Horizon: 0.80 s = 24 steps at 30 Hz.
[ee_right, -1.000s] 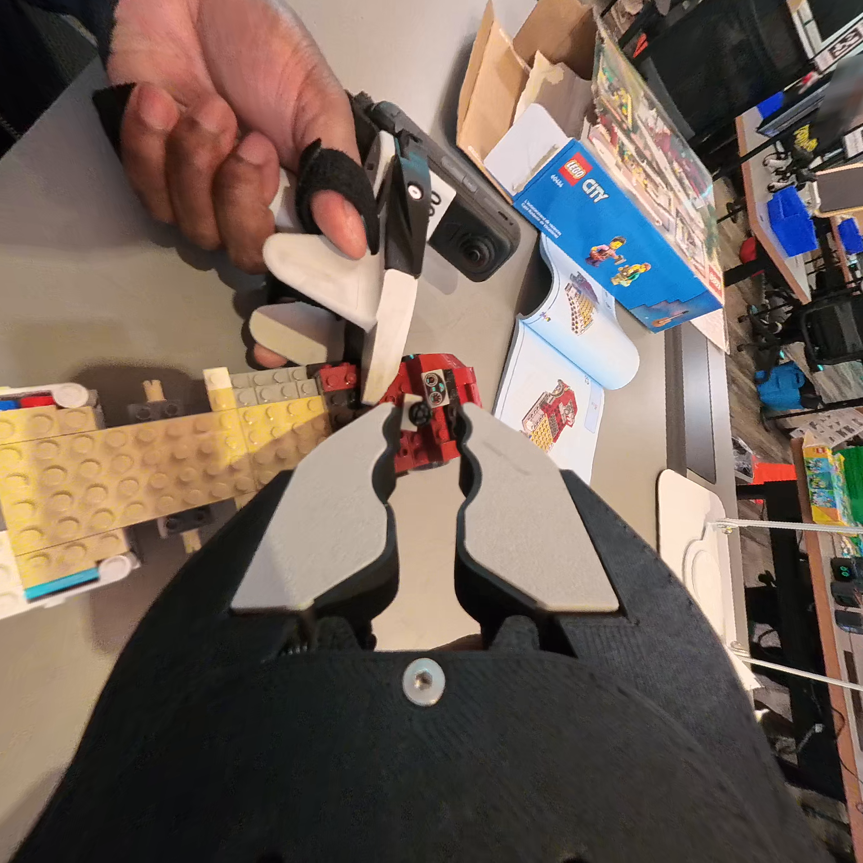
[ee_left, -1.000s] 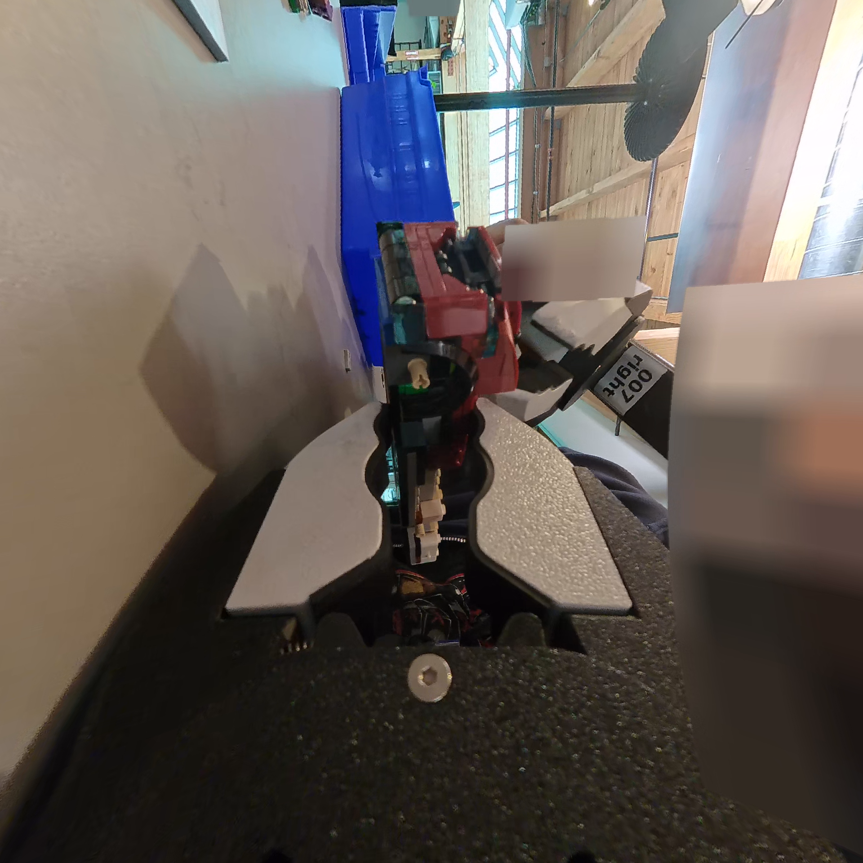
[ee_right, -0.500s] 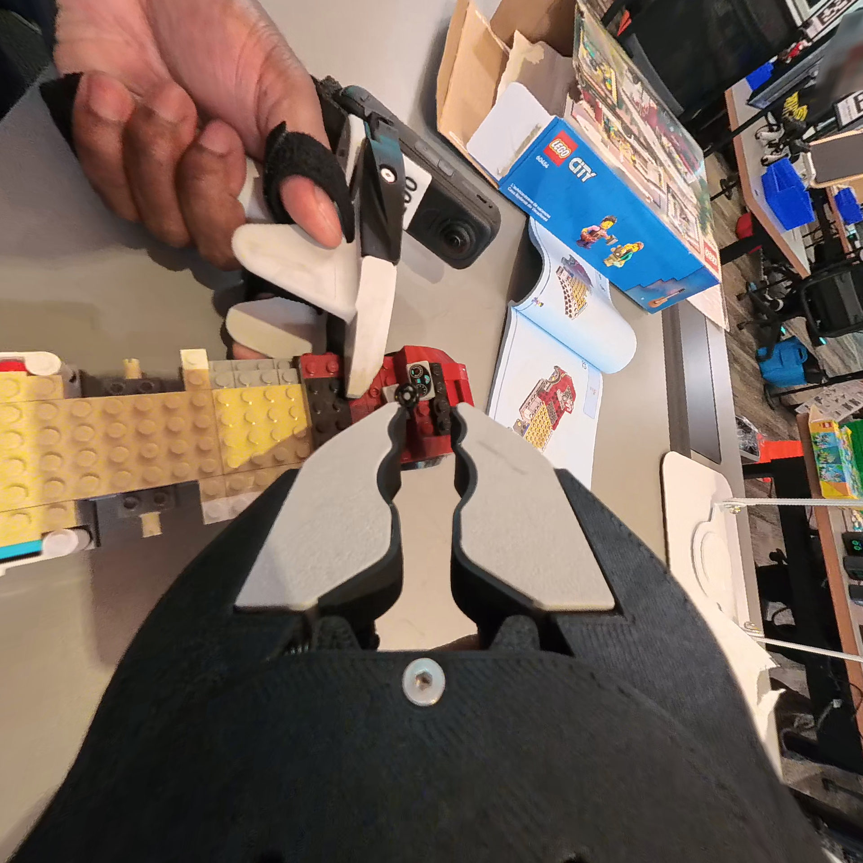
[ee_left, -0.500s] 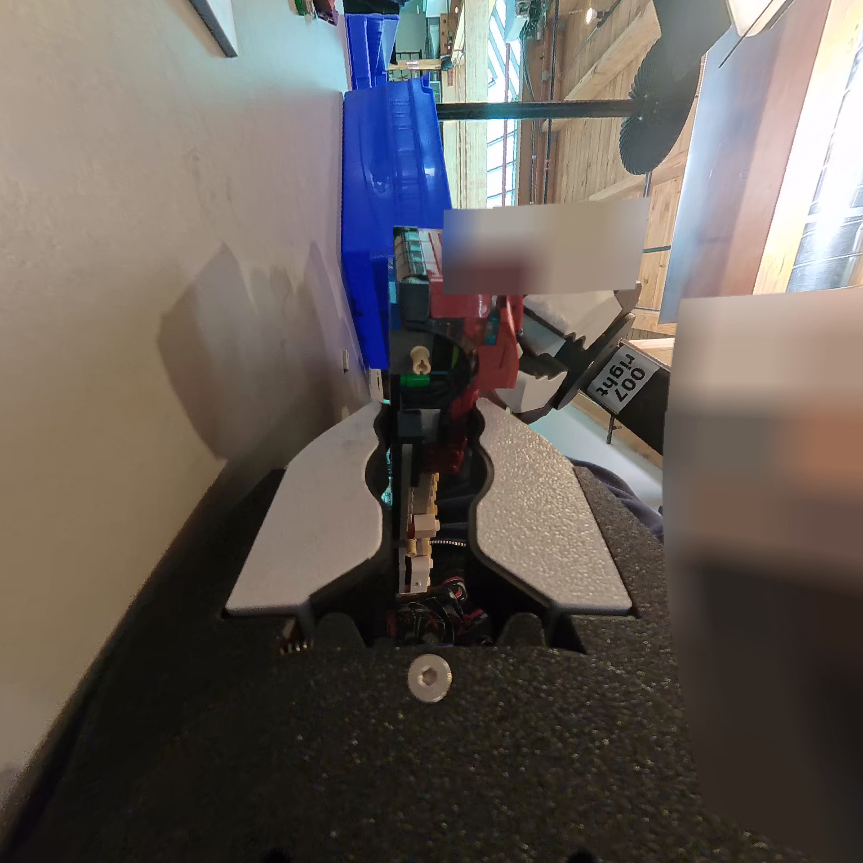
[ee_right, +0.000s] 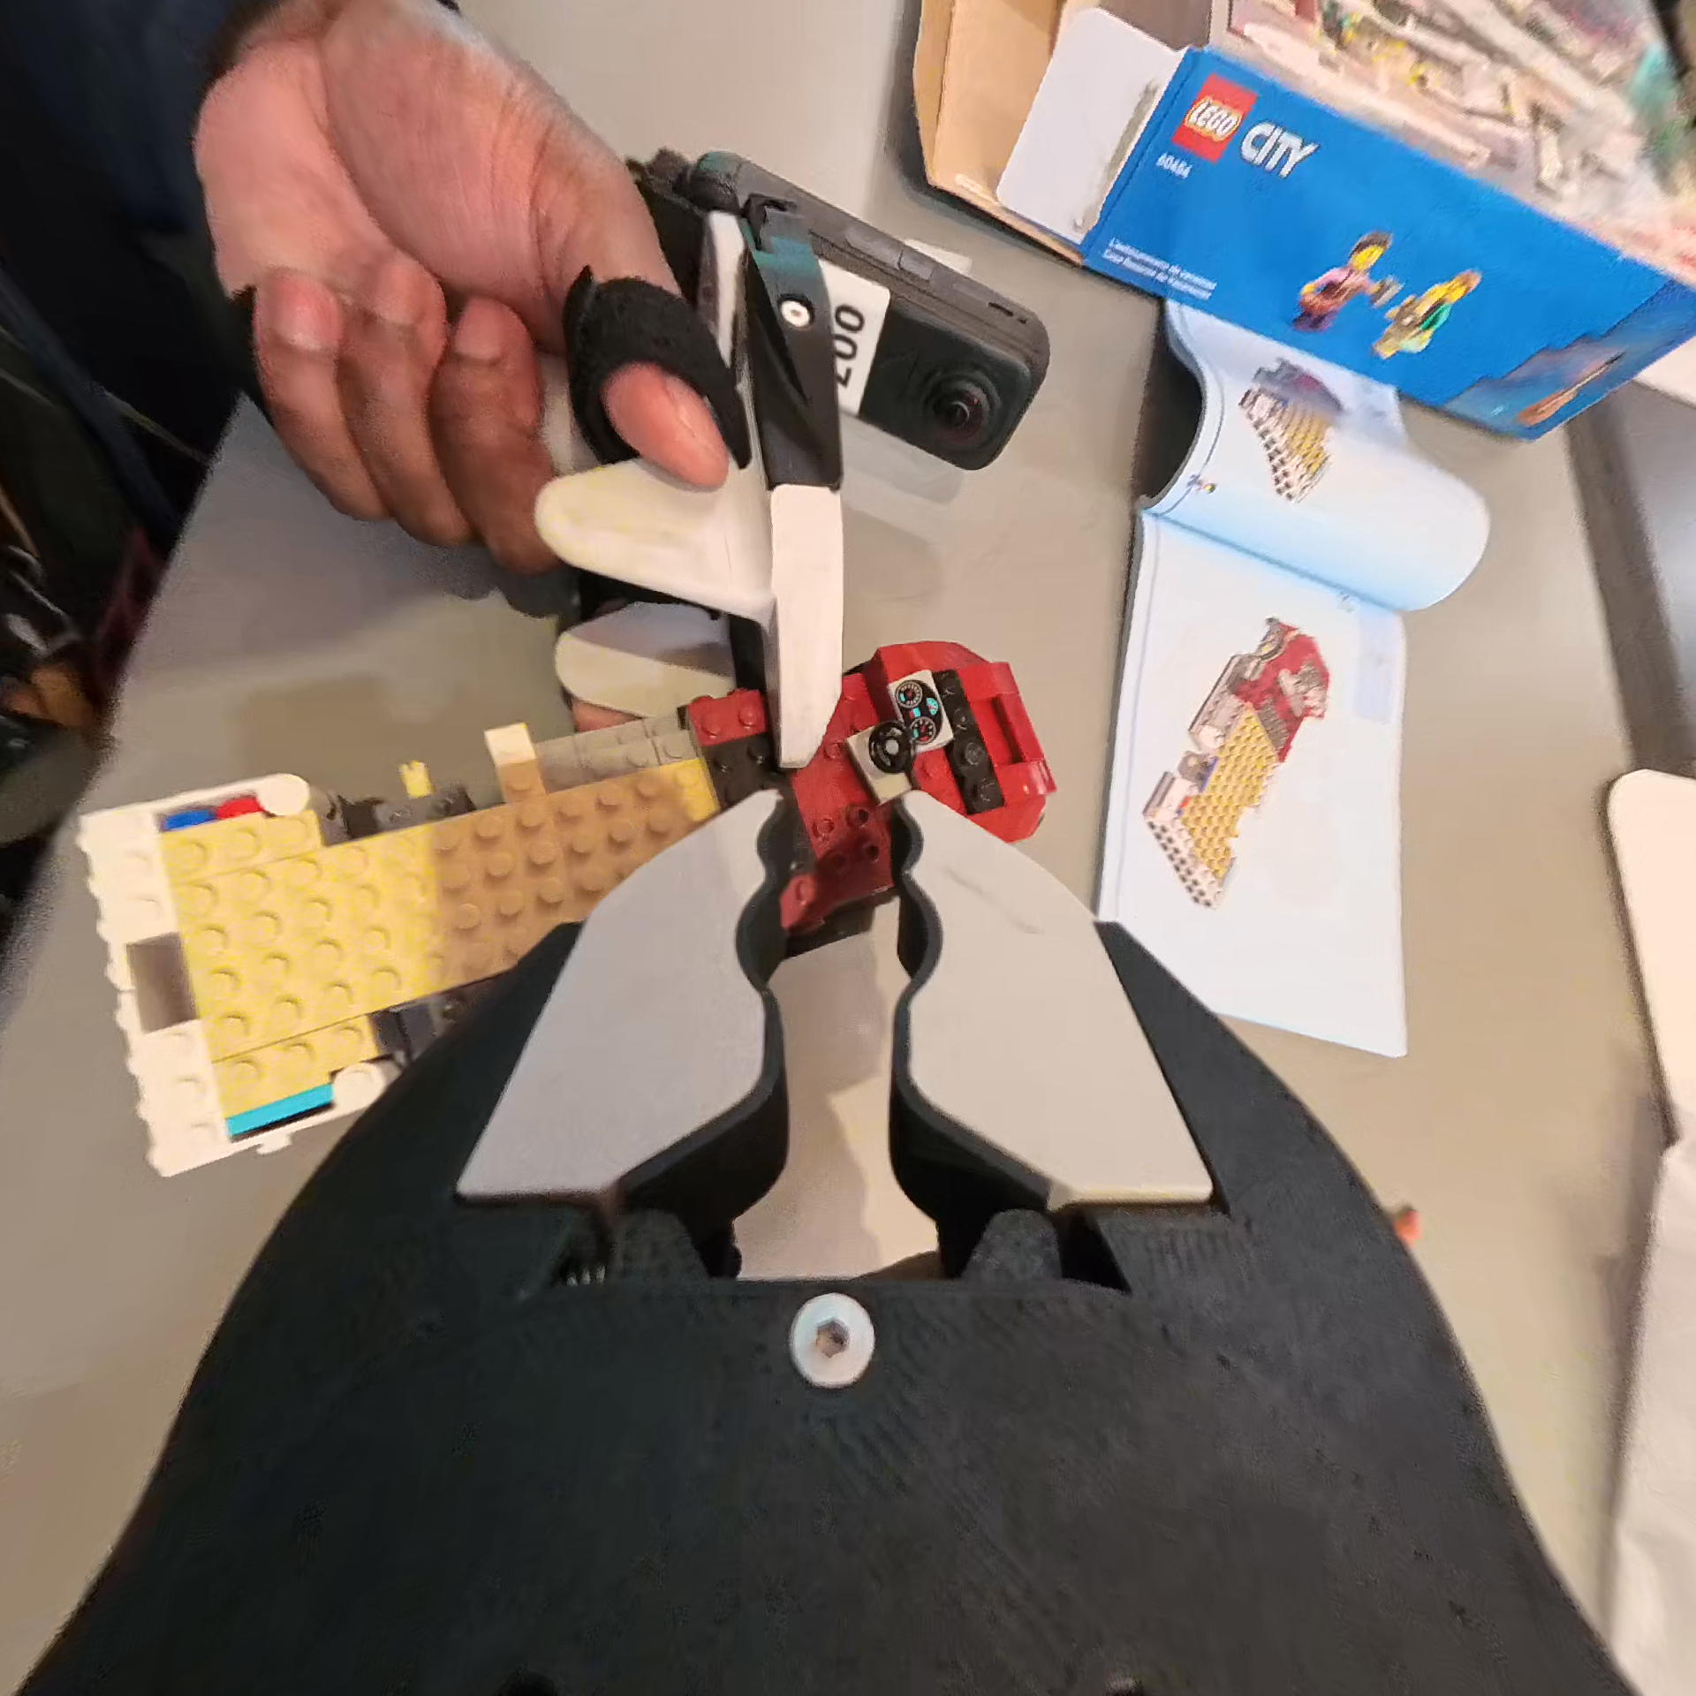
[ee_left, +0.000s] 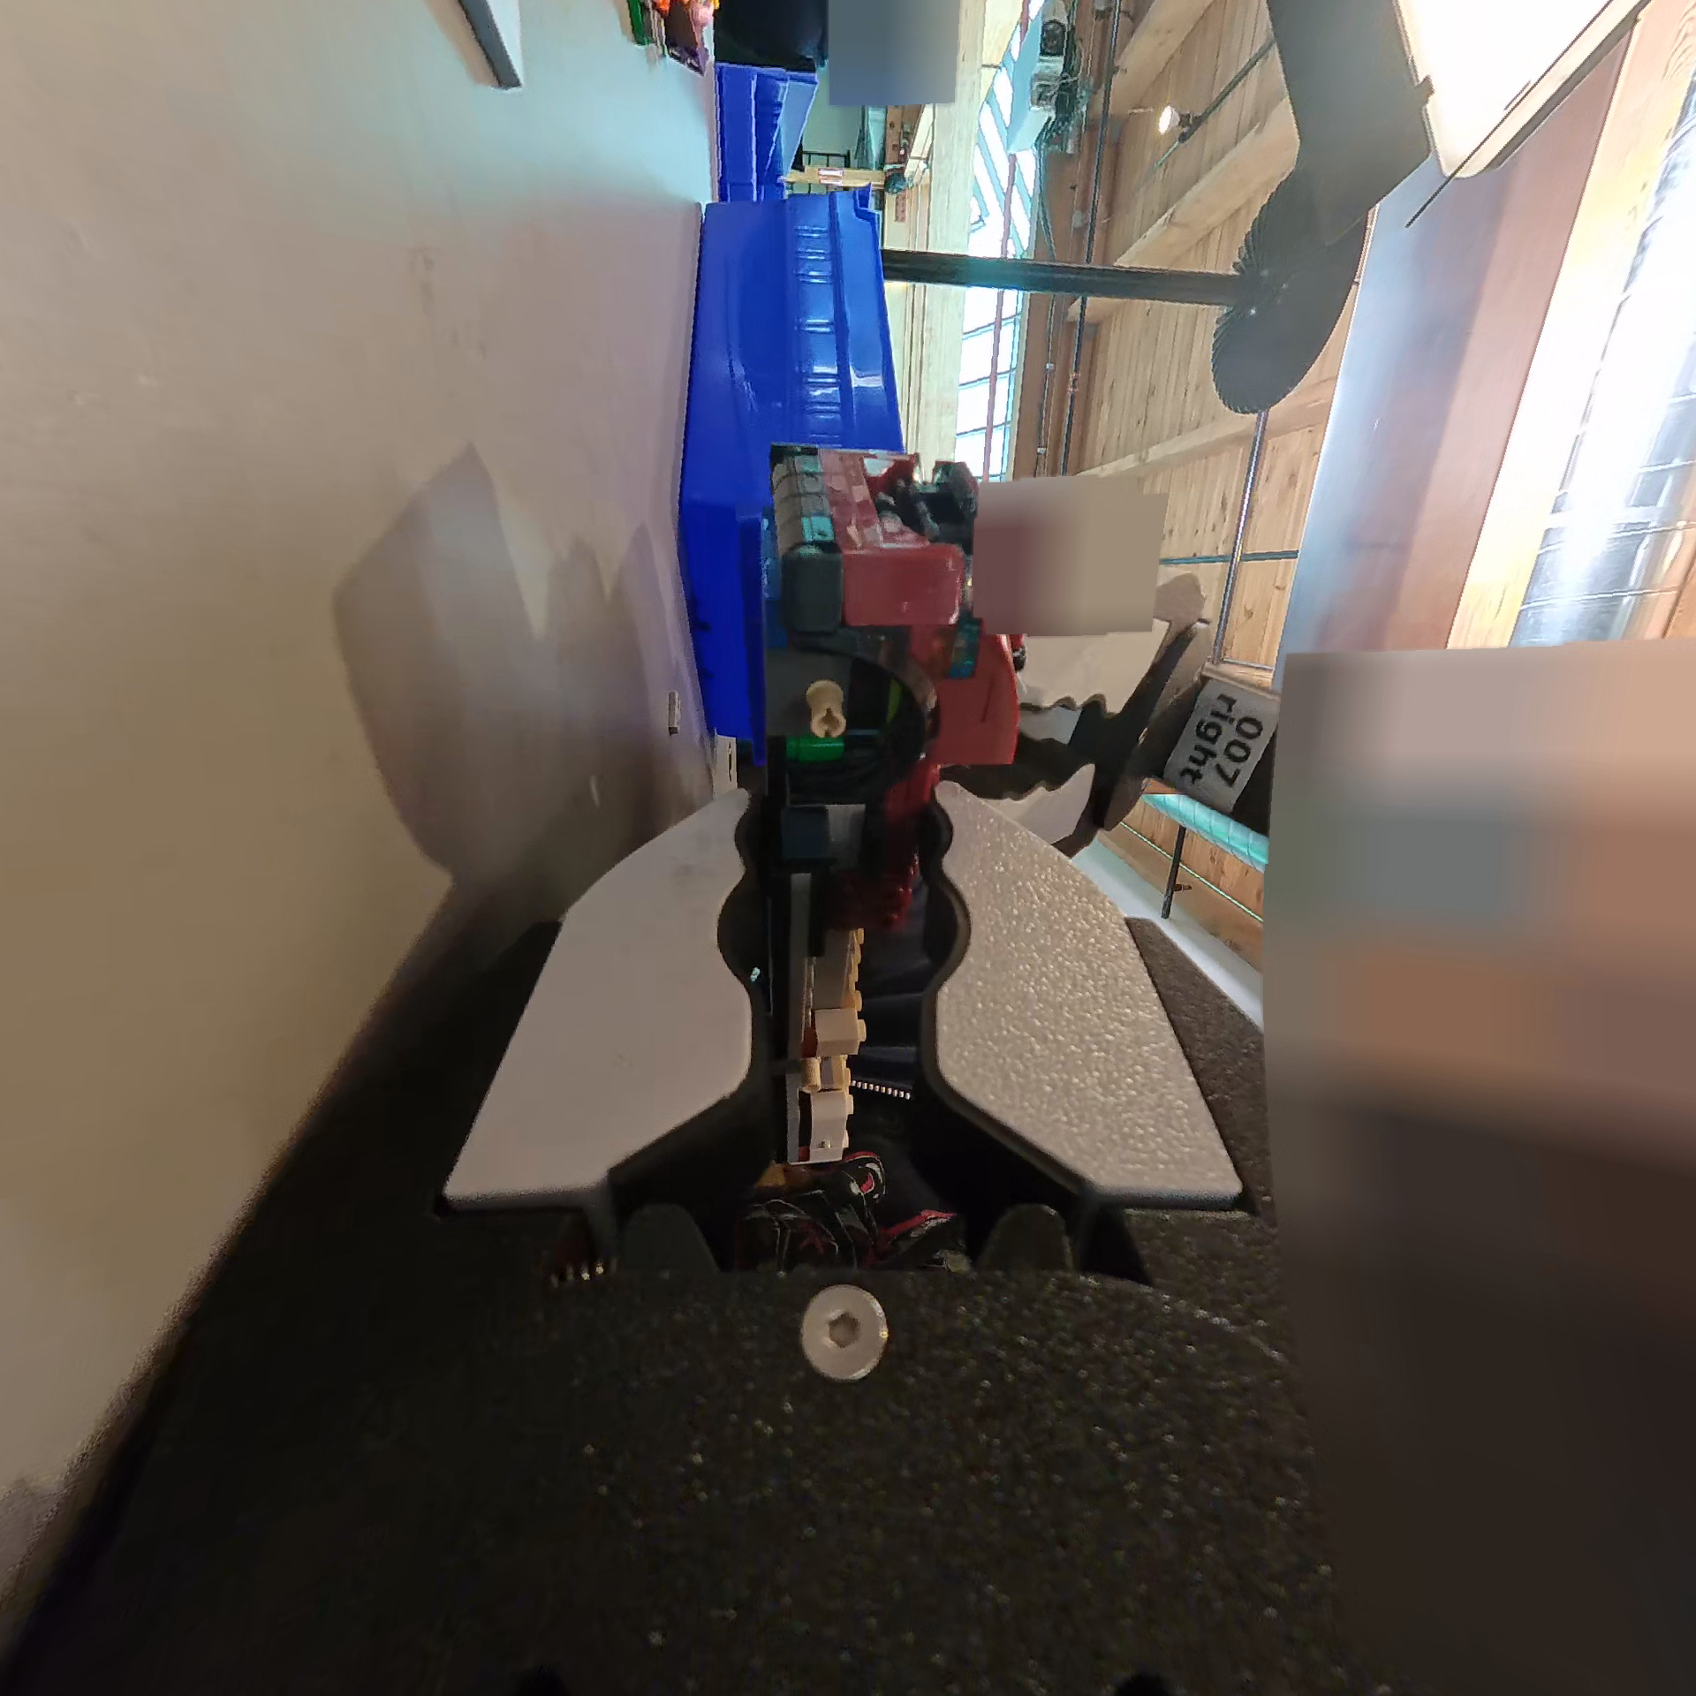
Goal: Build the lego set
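Right wrist view shows your right gripper [ee_right: 831, 808] pinching the red brick-built truck cab [ee_right: 927, 734]; squeeze evenly while the left gripper [ee_right: 789, 725] clamps the yellow studded truck bed [ee_right: 367, 909].

Bright daylight, window glare, fisheye edges, slight blur.

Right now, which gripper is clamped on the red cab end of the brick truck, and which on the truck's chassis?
The right gripper pinches the red cab. The left gripper grips the truck's chassis, just behind the cab.

A plain grey tabletop [ee_right: 1009, 569] fills the right wrist view. In the left wrist view, timber-clad walls [ee_left: 1147, 385] and bright windows [ee_left: 987, 165] stand at one o'clock.
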Available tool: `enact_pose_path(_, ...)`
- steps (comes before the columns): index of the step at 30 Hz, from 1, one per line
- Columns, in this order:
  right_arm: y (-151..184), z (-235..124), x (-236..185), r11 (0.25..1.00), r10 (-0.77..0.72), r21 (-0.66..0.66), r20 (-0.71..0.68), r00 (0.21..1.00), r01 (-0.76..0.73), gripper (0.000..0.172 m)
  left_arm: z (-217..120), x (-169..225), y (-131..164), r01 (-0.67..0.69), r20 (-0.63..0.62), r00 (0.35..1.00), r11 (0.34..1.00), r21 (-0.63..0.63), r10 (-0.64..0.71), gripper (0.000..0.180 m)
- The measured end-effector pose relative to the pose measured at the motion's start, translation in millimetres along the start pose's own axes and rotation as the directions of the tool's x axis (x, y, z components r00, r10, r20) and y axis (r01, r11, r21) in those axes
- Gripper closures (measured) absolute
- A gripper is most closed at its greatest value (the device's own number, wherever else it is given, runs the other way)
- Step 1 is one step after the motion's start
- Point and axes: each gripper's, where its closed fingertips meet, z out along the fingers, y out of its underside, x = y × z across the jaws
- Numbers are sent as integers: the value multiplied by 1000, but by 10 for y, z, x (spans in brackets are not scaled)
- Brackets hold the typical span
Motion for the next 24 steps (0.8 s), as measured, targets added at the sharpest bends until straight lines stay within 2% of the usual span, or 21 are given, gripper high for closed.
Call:
enact_pose_path(5, 9, -12, -42, 994, 105, -4, 97, 990, -105, 144, 8, 15, 5, -3, 6, 1000, 1000, 2, 3, 149)
enact_pose_path(24, -50, 86, -122, 997, 71, 9, 125, 990, -73, 143, 2, 0, 5, -3, 21, 1000, 1000, 2, 3, 149)
